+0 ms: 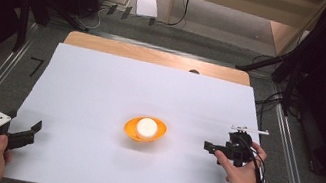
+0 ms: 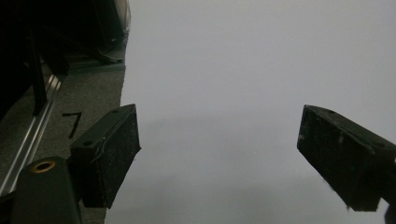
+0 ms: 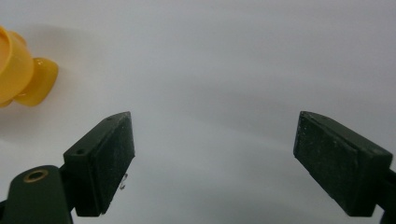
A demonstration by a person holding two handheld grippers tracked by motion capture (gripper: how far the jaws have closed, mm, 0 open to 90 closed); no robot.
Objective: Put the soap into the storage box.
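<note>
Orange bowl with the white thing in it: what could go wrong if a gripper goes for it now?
The orange bowl looks shallow and sits loose on the white sheet; a sideways nudge from the right gripper might slide or tip it. The white object rises above the rim, so it could roll out.

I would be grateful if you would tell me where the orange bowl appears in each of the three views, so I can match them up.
High view: the orange bowl sits near the middle of the white sheet, with a white round object inside it.
Left gripper view: I cannot find the bowl here.
Right gripper view: the bowl lies at the upper left edge, cut off by the frame.
Shared landmark: the white sheet lies under everything.
</note>
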